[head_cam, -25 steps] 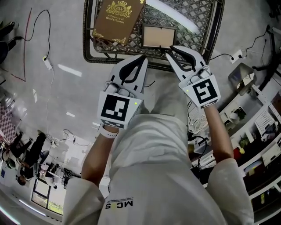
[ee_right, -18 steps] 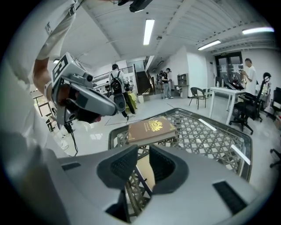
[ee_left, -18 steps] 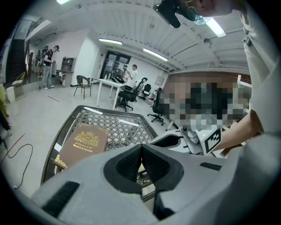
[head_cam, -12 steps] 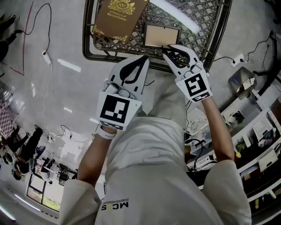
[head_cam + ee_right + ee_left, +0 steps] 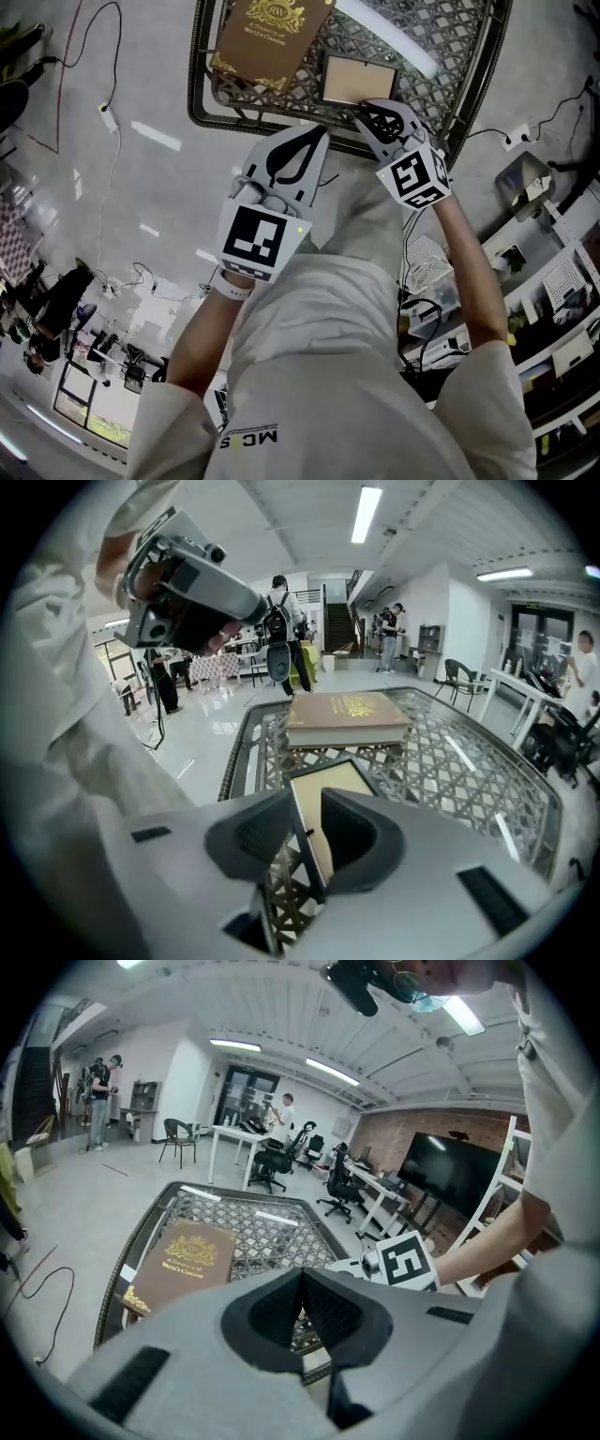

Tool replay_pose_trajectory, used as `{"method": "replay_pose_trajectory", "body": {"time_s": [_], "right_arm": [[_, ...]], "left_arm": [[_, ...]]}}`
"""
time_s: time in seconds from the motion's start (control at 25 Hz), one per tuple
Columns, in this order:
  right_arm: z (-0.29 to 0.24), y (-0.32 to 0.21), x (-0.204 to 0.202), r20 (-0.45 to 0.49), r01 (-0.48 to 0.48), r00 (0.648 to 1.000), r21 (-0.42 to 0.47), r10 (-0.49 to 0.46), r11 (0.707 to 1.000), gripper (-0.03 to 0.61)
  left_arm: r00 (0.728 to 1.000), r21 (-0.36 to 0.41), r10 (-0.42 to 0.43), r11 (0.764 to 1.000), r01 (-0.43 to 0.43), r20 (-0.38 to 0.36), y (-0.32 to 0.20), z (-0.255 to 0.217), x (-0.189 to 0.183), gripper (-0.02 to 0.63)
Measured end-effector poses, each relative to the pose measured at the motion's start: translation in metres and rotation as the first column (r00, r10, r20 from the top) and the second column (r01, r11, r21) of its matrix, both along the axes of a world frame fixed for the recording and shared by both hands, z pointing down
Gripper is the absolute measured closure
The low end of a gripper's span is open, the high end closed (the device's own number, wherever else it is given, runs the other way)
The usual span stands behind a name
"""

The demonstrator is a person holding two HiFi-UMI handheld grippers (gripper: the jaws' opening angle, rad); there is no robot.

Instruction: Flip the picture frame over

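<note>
**Inspector:** Item 1, the right gripper [image 5: 307,799]. State?

**Assistant:** Clamped. Its 2 jaws are closed on the near edge of the dark-edged rectangular picture frame [image 5: 358,80], with the thin edge pinched between the pads. The frame's beige panel faces up.

**Inspector:** Location of the picture frame?

**Assistant:** On the black-rimmed metal lattice table [image 5: 195,84], near its front edge. It sits just beside the brown hardcover book with gold print [image 5: 270,37], on that book's right in the head view. Frame and book look apart. Whether the gripped edge is raised off the lattice, I cannot tell.

**Inspector:** Item 2, the left gripper [image 5: 302,1283].

**Assistant:** Jaws together, pad against pad, with nothing between them. It is held just short of the table's front rim, clear of both frame and book, and it points toward the book's near corner.

**Inspector:** Relation between the 2 grippers?

**Assistant:** Side by side and apart. The right gripper reaches further over the table, and its marker cube faces up.
</note>
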State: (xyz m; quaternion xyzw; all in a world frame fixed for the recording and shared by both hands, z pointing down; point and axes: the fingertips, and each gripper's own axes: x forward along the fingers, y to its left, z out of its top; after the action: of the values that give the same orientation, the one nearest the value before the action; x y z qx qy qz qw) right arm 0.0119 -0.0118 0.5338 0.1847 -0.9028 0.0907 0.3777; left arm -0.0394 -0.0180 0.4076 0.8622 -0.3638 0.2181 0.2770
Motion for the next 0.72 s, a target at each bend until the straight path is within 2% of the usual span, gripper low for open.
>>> {"method": "replay_pose_trajectory", "body": {"time_s": [0.36, 0.72], "right_arm": [[0.028, 0.005, -0.003, -0.066, 0.076, 0.995, -0.014, -0.077, 0.997, 0.472], [0.05, 0.009, 0.002, -0.111, 0.109, 0.987, -0.042, -0.113, 0.993, 0.477]], "left_arm": [[1.0, -0.001, -0.024, 1.0, 0.024, -0.001, 0.0, 0.0, -0.006, 0.594], [0.999, -0.01, -0.036, 0.999, 0.036, -0.004, 0.0, 0.003, -0.005, 0.594]]}}
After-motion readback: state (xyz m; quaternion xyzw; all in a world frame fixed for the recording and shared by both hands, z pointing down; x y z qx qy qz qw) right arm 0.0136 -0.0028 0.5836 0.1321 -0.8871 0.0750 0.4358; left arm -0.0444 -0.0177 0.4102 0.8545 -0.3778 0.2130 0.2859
